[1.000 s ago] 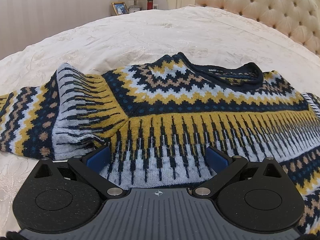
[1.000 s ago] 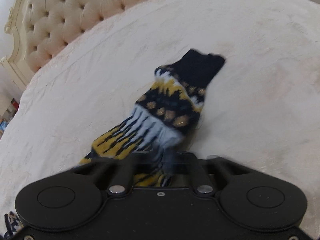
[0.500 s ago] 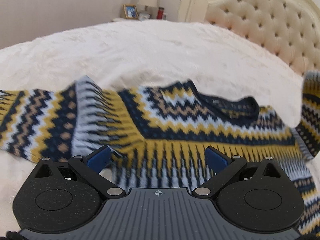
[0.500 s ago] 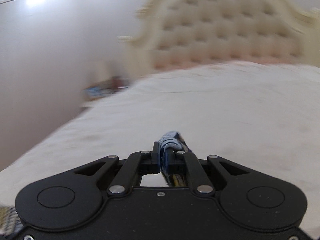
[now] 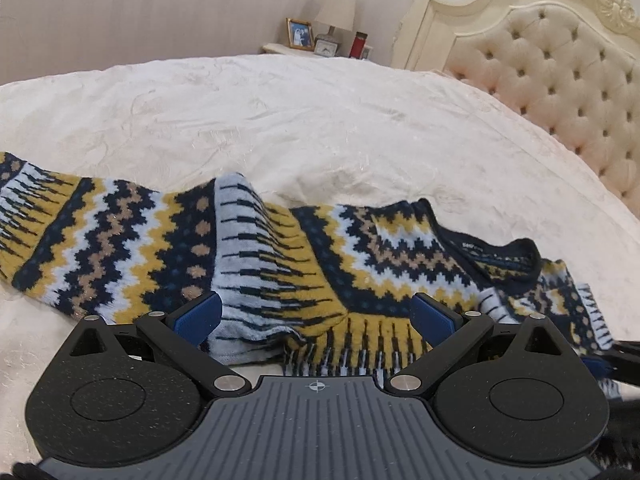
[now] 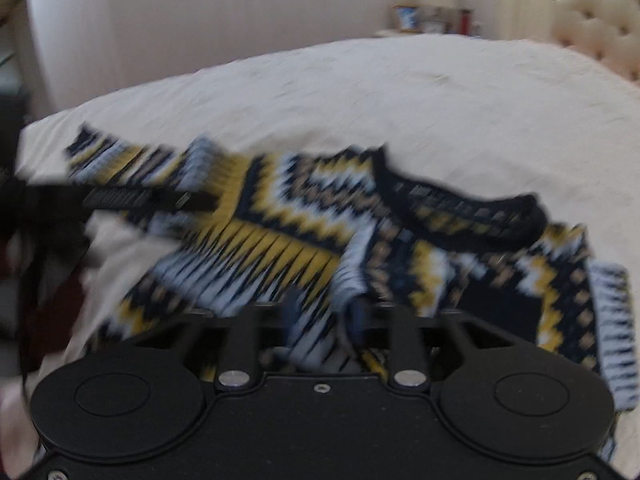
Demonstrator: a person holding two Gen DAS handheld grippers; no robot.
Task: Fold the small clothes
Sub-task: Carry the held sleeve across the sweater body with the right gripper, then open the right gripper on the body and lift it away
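A small knitted sweater (image 5: pixel 360 264) in navy, yellow, white and tan lies on the cream bedspread (image 5: pixel 280 120). My left gripper (image 5: pixel 316 316) is open, its blue pads wide apart just above the sweater near the left armpit; the left sleeve (image 5: pixel 100 240) stretches out to the left. In the blurred right wrist view my right gripper (image 6: pixel 320 320) is shut on the right sleeve (image 6: pixel 320 336), held over the sweater's body (image 6: pixel 280 220). The folded-over sleeve (image 6: pixel 560 280) drapes at the right, below the navy collar (image 6: pixel 480 208).
A tufted cream headboard (image 5: pixel 560 80) stands at the right. A nightstand with a lamp (image 5: pixel 334 12), a photo frame (image 5: pixel 299 34) and a red can (image 5: pixel 360 44) stands behind the bed. The left gripper's body (image 6: pixel 132 200) shows at the left in the right wrist view.
My right gripper has swung the sleeve up and across, over the sweater's body. The left gripper has shifted left along the sweater, still open.
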